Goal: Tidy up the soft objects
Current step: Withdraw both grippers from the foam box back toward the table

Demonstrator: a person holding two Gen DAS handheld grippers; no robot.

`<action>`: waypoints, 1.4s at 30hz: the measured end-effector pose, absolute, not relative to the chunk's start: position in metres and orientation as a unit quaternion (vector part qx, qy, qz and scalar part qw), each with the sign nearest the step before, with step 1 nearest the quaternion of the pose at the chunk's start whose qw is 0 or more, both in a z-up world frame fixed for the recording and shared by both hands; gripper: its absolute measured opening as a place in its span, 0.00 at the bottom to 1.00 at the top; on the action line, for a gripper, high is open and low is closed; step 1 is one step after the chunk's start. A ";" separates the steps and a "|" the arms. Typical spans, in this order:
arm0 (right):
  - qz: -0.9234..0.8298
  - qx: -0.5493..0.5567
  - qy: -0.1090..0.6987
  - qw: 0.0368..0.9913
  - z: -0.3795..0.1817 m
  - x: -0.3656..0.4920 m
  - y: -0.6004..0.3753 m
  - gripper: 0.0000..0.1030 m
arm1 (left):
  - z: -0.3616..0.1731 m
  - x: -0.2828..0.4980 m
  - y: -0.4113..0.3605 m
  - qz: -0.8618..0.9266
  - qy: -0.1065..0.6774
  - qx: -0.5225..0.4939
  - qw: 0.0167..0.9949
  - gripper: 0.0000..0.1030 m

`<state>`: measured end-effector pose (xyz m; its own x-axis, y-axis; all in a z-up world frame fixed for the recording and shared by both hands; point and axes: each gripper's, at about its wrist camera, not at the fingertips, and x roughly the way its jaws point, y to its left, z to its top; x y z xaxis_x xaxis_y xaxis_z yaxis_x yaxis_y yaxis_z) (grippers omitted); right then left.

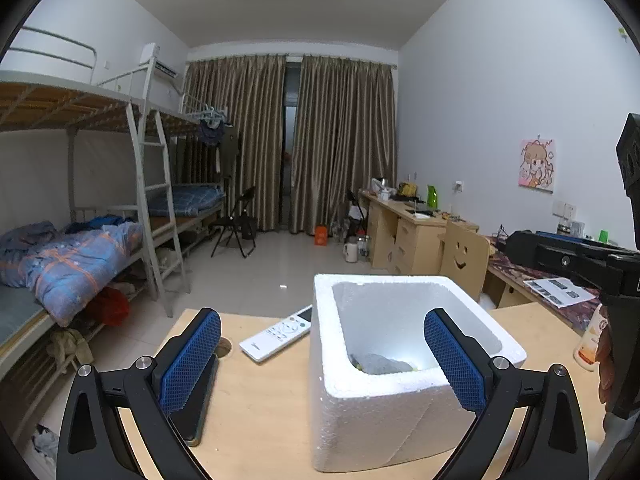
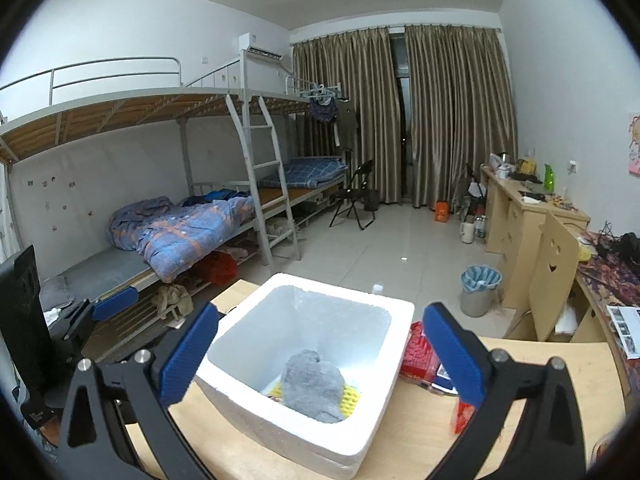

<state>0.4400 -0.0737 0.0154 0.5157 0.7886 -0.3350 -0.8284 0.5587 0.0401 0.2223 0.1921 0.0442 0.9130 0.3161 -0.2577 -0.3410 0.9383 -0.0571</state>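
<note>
Item: foam box (image 2: 304, 364), white, open-topped, standing on the wooden bench (image 2: 520, 400).

Contents: a grey soft cloth (image 2: 312, 388) lying on the box floor, over a yellow spongy piece (image 2: 349, 400) that shows at its right edge. From the left wrist view only a corner of the cloth (image 1: 380, 363) is seen past the near wall.

Right gripper (image 2: 320, 352): fingers spread fully, nothing between them, held above the near side of the box.

Left gripper (image 1: 322, 354): fingers released and empty, straddling the box's near left corner.

Beside the box: red packet (image 2: 418, 354) at right, just beside the wall; white remote (image 1: 276, 334) at left, near but apart; bottle (image 1: 588, 344) far right.

Risks: the box looks light, so a finger catching its rim on withdrawal could tip or slide it toward the bench edge. A low sweep rightward could drag the packet.
</note>
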 end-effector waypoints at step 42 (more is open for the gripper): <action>0.412 -0.032 0.132 0.901 0.024 0.357 -0.219 1.00 | 0.094 0.128 0.075 0.105 0.114 -0.025 0.988 1.00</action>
